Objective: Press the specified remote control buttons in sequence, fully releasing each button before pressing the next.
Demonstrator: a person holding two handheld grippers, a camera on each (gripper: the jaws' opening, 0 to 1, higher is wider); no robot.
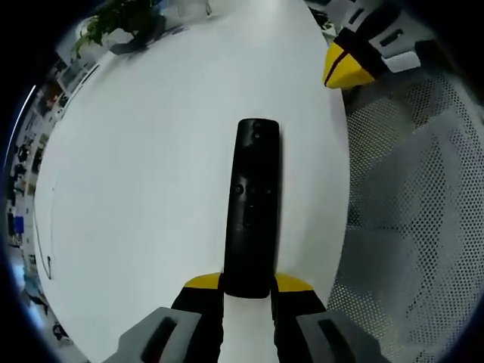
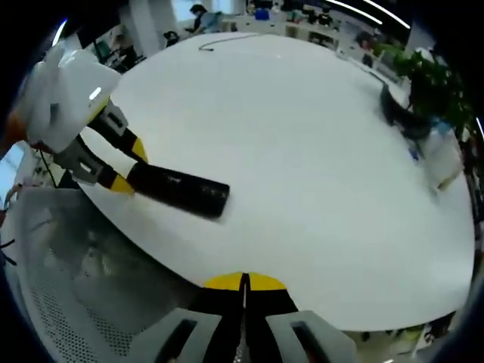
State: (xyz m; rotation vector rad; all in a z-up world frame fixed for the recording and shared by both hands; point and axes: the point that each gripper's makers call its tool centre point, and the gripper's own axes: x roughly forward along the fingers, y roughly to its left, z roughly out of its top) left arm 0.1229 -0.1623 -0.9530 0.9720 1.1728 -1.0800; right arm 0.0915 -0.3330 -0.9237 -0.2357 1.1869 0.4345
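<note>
Clamping the near end of the long black plastic remote control (image 1: 250, 208), the left gripper (image 1: 248, 286) has its yellow-tipped jaws set against both sides of the narrow body. The remote stretches forward over the round white table (image 1: 151, 189), with small buttons faintly visible along its top. In the right gripper view the right gripper (image 2: 243, 283) has its jaws pressed together, holding nothing, at the table's edge.
</note>
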